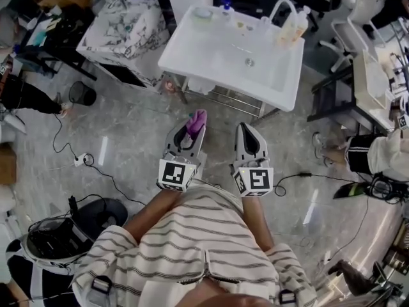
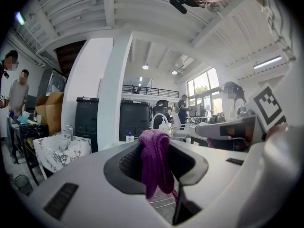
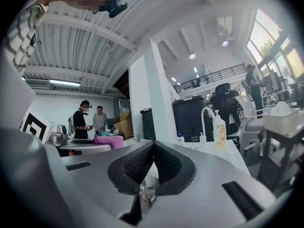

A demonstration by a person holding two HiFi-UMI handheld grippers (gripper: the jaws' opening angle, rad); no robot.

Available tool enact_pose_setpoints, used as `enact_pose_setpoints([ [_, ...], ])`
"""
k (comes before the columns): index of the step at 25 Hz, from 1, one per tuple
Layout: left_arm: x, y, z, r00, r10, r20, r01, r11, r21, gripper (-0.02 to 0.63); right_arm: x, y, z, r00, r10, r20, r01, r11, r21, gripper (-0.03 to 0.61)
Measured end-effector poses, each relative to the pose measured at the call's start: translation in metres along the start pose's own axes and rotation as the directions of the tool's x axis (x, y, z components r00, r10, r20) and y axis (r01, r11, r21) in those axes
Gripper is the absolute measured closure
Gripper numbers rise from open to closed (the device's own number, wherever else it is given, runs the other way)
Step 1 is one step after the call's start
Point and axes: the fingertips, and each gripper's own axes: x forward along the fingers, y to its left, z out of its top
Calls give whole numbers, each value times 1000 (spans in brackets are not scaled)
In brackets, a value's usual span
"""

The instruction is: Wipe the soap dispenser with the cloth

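Observation:
In the head view the left gripper (image 1: pixel 191 133) is shut on a purple cloth (image 1: pixel 197 119) that sticks out past its tips. The same cloth (image 2: pixel 155 161) hangs bunched between the pads in the left gripper view. Beside it, my right gripper (image 1: pixel 246 132) is shut with nothing in it; its dark pads (image 3: pixel 164 166) meet in its own view. Both point at a white sink (image 1: pixel 192 59) a step ahead across the floor. The yellowish soap dispenser (image 1: pixel 291 28) stands at the sink's back right by the faucet (image 1: pixel 279 7), and shows as the soap dispenser (image 3: pixel 219 130) in the right gripper view.
A small blue-capped pump bottle (image 1: pixel 225 6) and a bowl (image 1: pixel 202 13) sit at the sink's back rim. A marble-patterned stand (image 1: pixel 124 27) is left of the sink. Cables and a power strip (image 1: pixel 80 160) lie on the floor at left. Desks and a seated person (image 1: pixel 377 155) are on the right.

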Motion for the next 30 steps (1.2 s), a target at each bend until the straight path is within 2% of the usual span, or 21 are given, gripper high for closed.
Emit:
enact_pose_setpoints([
  [9, 148, 121, 36, 997, -83, -6, 83, 996, -35, 486, 180, -35, 36, 998, -54, -29, 54, 999, 3, 583],
  [14, 214, 172, 52, 992, -127, -6, 126, 991, -52, 486, 254, -58, 58, 994, -103, -28, 103, 995, 10, 578],
  [21, 276, 220, 64, 984, -178, -4, 177, 983, -49, 485, 327, -87, 66, 979, -196, -63, 196, 981, 7, 575],
  [30, 323, 243, 69, 981, -192, -2, 191, 980, -49, 485, 371, -109, 80, 976, -207, -63, 207, 978, -10, 574],
])
